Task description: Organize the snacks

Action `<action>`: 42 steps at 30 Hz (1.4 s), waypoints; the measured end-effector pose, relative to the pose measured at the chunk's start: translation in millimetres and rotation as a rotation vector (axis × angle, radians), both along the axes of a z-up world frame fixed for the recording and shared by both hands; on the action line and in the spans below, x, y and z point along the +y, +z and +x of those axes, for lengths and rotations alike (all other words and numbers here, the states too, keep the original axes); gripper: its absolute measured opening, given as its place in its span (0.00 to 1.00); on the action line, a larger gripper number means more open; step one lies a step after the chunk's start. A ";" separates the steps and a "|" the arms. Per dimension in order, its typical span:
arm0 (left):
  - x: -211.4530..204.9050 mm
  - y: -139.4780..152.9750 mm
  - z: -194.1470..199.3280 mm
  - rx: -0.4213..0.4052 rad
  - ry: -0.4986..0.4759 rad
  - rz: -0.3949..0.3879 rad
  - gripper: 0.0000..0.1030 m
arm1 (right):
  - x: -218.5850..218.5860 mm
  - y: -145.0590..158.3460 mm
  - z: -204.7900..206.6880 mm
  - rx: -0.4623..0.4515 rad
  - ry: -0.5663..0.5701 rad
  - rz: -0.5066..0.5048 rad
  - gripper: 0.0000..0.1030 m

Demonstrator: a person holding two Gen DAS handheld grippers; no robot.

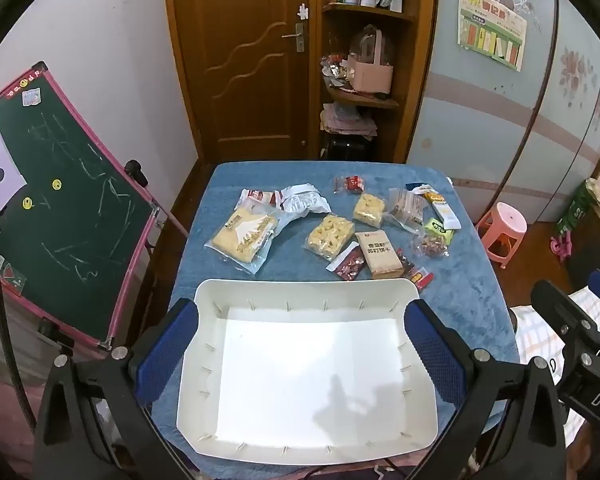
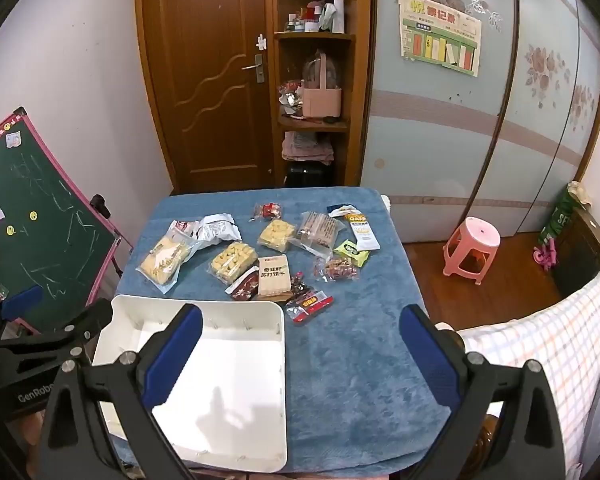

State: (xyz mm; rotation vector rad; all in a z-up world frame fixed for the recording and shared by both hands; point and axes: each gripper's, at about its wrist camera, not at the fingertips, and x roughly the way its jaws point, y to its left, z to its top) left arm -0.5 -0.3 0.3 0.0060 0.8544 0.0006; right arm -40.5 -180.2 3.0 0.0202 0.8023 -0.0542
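A white tray (image 1: pixel 300 288) with nothing in it sits at the near end of a table under a blue cloth (image 1: pixel 204 264). Several snack packets lie beyond it: a big yellow cracker bag (image 1: pixel 244 240), a crumpled white wrapper (image 1: pixel 302 200), two clear packs of yellow puffs (image 1: pixel 330 236), a beige biscuit box (image 1: pixel 378 254) and small red packets (image 1: pixel 350 264). My left gripper (image 1: pixel 300 356) hovers over the tray, jaws wide open and holding nothing. My right gripper (image 2: pixel 300 360) hangs open over the tray's right rim (image 2: pixel 283 344) and the cloth.
A green chalkboard on a pink easel (image 1: pixel 64 208) leans left of the table. Behind are a wooden door (image 1: pixel 244 52) and cluttered shelves (image 1: pixel 364 68). On the floor to the right stands a pink stool (image 2: pixel 472 250), and a checked cloth (image 2: pixel 540 344) lies near right.
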 end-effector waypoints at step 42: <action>-6.7 -14.7 6.0 0.060 -0.017 0.012 1.00 | -4.8 -14.6 15.5 0.032 0.021 0.021 0.97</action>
